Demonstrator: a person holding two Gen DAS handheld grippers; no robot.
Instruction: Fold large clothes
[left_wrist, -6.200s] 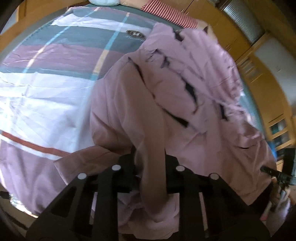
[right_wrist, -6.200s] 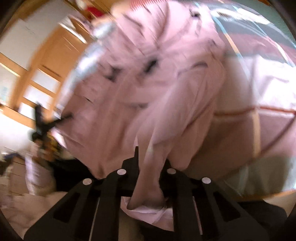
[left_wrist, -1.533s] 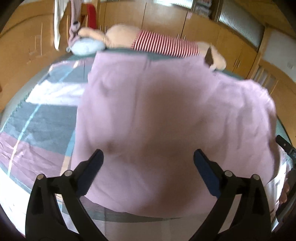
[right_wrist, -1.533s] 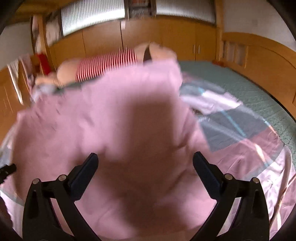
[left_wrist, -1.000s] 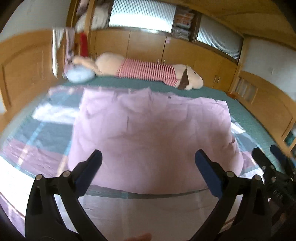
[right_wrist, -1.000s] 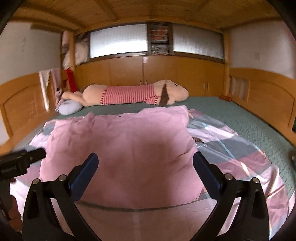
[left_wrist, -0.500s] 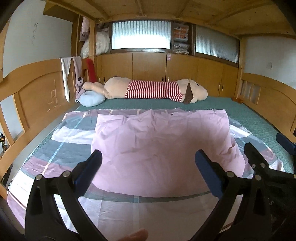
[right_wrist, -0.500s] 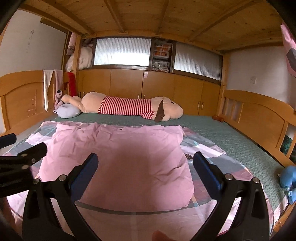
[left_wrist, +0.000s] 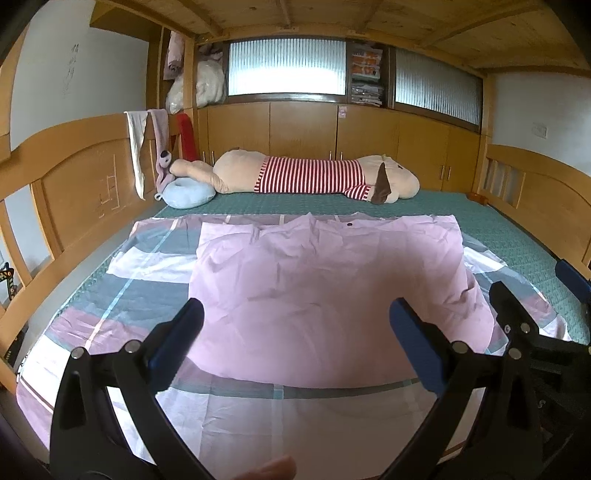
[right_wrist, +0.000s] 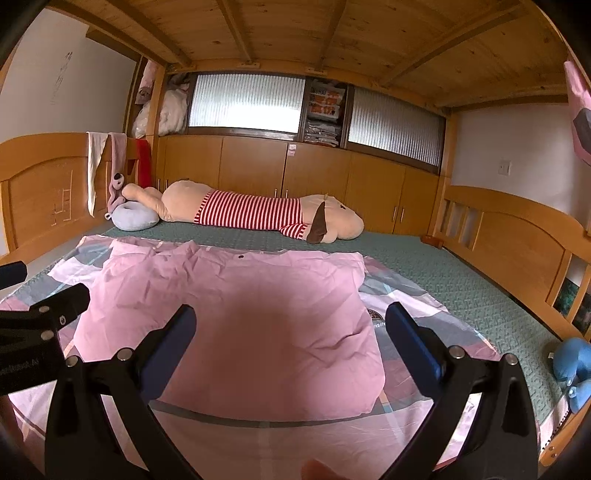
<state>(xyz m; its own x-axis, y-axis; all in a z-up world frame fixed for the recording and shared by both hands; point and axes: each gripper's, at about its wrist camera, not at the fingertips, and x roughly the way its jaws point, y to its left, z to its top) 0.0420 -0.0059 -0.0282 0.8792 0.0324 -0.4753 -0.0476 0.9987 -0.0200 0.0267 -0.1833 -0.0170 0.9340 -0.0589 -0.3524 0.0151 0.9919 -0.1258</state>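
Item: pink garment (left_wrist: 325, 295), thin, limp, light, probably creased, spread flat mid-frame on the bed (left_wrist: 517, 236); my left gripper (left_wrist: 295, 332) and right gripper (right_wrist: 290, 336) gape empty; I'd pinch near-edge corners.

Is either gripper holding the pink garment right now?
No: the left gripper and right gripper both stand open and empty above the pink garment, which lies spread flat on the bed.

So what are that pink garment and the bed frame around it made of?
The pink garment looks like thin, matte woven cloth, probably cotton: it lies flat with fine creases. The bed frame looks like light varnished wood, with visible grain and a soft sheen.
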